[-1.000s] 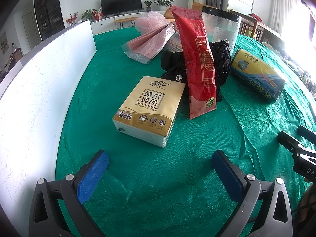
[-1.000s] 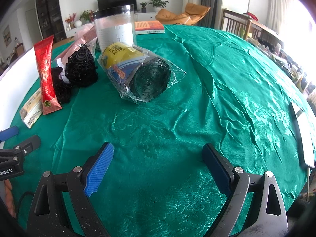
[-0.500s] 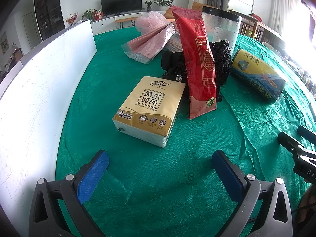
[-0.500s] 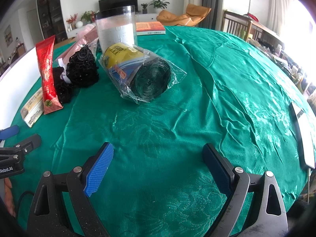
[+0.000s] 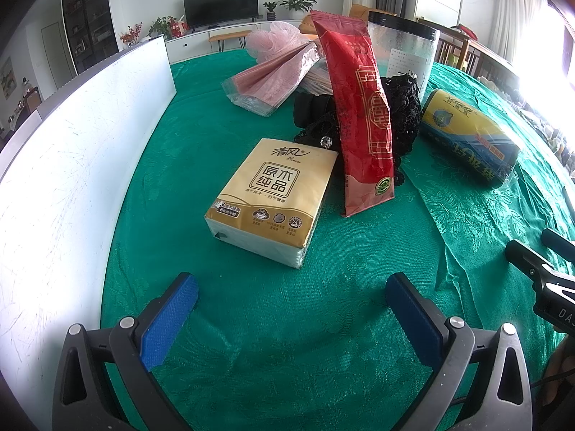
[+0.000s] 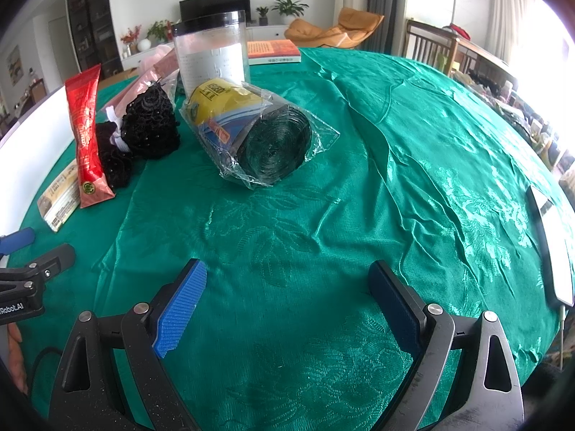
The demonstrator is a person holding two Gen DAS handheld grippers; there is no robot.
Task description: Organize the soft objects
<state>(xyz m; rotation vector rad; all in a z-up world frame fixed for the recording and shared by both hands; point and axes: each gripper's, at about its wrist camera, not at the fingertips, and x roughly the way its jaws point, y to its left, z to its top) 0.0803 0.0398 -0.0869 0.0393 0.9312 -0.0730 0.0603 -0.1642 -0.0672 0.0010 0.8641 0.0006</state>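
From the left wrist we see our left tool [image 5: 291, 287] spread wide and empty; the tissue pack [image 5: 275, 199] lies on the bench [image 5: 323, 341] straight ahead, long axis running away from us.

From the right wrist, our right tool [image 6: 287, 280] gapes empty too; the bag roll [image 6: 251, 136] lies ahead-left, farther off, so we judge the left hand nearer its target.

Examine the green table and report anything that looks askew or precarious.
The red packet stands tilted, propped against the black lace bundle instead of lying flat, so it could topple. The tissue pack and the roll of bags lie flat. Nothing looks spilled.
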